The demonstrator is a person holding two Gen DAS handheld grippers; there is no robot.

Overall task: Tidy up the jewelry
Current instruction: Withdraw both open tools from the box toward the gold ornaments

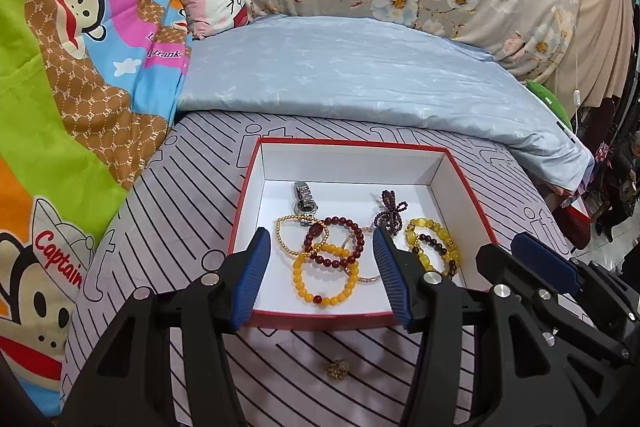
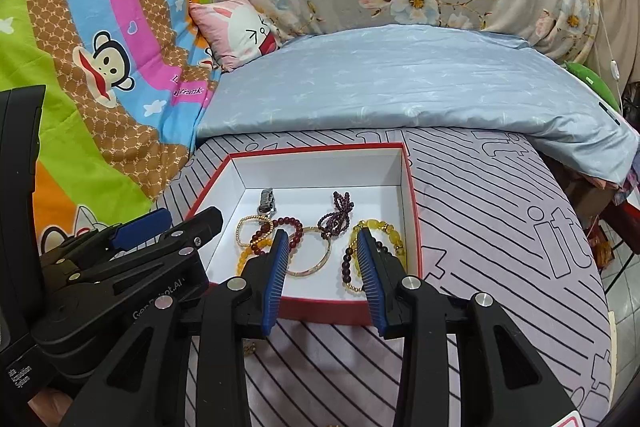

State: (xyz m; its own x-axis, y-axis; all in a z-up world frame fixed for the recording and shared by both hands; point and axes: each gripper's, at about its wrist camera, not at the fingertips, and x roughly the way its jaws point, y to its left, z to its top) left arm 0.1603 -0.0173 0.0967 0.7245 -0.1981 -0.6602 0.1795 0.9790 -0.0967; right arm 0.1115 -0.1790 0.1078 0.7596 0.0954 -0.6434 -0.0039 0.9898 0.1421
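I have both grippers hovering side by side over the near edge of the shallow red cardboard box with a white inside [image 1: 434, 163], which sits on the bed's lilac sheet with black stripes [image 1: 192, 187]. The left gripper [image 1: 320, 239] has its blue-padded jaws parted about halfway with nothing between them; the right gripper [image 2: 322, 237] stands a little narrower, also empty.

All the jewelry lies in the box: a silver metal watch [image 1: 305, 201] toward the back, a yellow bead bracelet [image 1: 320, 281], a dark red bead bracelet [image 1: 340, 239], a thin gold-bead bracelet [image 1: 286, 233], a plain gold bangle [image 2: 316, 259], a knot of small purple beads [image 1: 390, 209], and an amber-and-brown bead bracelet [image 1: 434, 239] at the right. My own pads cover parts of the bangle and the amber piece, so I cannot tell how they overlap.

One small brownish lump [image 1: 338, 369] lies on the sheet outside the box, too blurred to identify.
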